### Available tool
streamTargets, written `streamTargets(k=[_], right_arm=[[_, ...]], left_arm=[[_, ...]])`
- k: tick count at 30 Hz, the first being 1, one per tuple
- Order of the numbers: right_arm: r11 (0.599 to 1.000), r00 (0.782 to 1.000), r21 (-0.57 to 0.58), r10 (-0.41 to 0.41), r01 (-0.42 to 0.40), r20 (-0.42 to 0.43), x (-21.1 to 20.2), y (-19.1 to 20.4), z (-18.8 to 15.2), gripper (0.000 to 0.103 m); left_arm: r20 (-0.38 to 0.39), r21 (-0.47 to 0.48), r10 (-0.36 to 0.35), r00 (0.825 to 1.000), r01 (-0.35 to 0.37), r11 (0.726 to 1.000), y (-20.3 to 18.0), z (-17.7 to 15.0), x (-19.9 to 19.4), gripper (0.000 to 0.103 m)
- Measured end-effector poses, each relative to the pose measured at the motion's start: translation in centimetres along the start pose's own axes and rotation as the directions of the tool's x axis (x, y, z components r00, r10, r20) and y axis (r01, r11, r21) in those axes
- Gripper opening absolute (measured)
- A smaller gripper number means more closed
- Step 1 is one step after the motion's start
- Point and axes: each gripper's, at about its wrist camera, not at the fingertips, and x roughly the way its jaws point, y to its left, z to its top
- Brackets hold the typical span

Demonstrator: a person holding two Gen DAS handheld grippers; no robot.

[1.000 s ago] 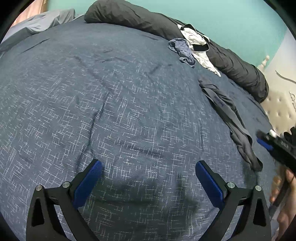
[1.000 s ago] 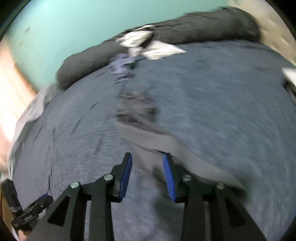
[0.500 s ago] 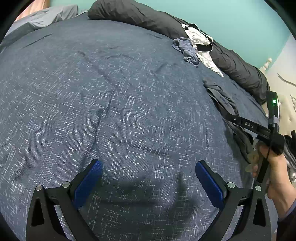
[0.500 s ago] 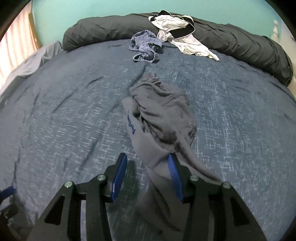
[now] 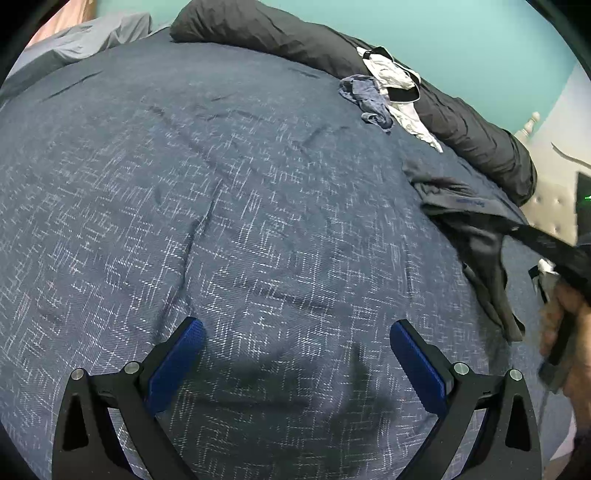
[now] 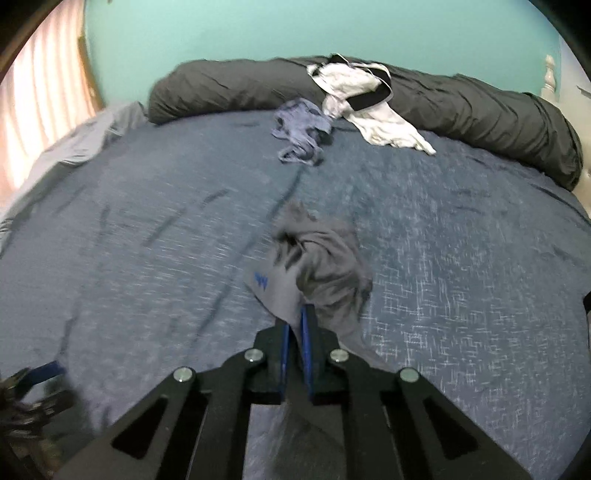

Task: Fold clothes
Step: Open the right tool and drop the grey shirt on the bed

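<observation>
I am pinching the grey garment [image 6: 325, 266] in my right gripper [image 6: 295, 325], just clamped onto its edge, to drag it across the bed [image 6: 461, 258], while my left gripper [image 5: 295, 350] is hovering open.

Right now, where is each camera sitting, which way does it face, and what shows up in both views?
Left wrist: rides the left tool, open, angled down at the blue bedspread; the person's hand shows at the right edge.
Right wrist: rides the right tool, angled down across the bed, its jaws just closed on the gray garment.
Shared: the gray garment, the blue crumpled garment, the white garment, the dark rolled duvet.
</observation>
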Motion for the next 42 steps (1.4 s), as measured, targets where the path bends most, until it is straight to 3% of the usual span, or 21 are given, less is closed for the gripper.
streamTargets(k=[7, 17, 24, 28, 33, 34, 35, 42], right_arm=[[0.995, 0.995, -0.015, 0.1, -0.1, 0.009, -7.3, 1.7, 0.5, 0.006], [0.969, 0.972, -0.07, 0.234, -0.236, -0.033, -15.9, 6.4, 0.8, 0.006], [0.957, 0.947, -0.011, 0.284, -0.289, -0.149, -11.2, 8.5, -1.3, 0.007], [0.965, 0.948, 0.001, 0.258, -0.262, -0.185, -7.4, 9.1, -2.4, 0.009], [0.974, 0.956, 0.052, 0.227, -0.221, -0.188, -5.2, 7.6, -2.8, 0.028], [0.977, 0.958, 0.056, 0.214, -0.207, -0.191, -5.1, 7.1, -2.9, 0.044], [0.978, 0.96, 0.063, 0.205, -0.196, -0.189, -5.3, 6.6, -3.1, 0.052], [0.961, 0.967, 0.183, 0.229, -0.206, -0.112, -7.0, 1.4, -5.7, 0.052]], left_arm=[[0.033, 0.01, -0.03, 0.999, 0.03, 0.999, -1.0, -0.6, -2.5, 0.103], [0.065, 0.026, -0.097, 0.993, 0.095, 0.995, -2.5, -4.4, -8.2, 0.103], [0.052, 0.046, -0.108, 0.993, 0.105, 0.993, -2.0, -5.3, -8.6, 0.103], [0.048, 0.053, -0.131, 0.99, 0.128, 0.99, -1.8, -5.1, -8.2, 0.103], [0.014, 0.08, -0.144, 0.989, 0.142, 0.987, -2.0, -5.0, -7.0, 0.103], [0.005, 0.083, -0.149, 0.989, 0.148, 0.985, -2.2, -5.0, -6.7, 0.103], [-0.003, 0.087, -0.155, 0.988, 0.155, 0.984, -2.4, -5.0, -6.3, 0.103], [-0.034, 0.105, -0.178, 0.983, 0.181, 0.978, -4.2, -4.7, -4.5, 0.103]])
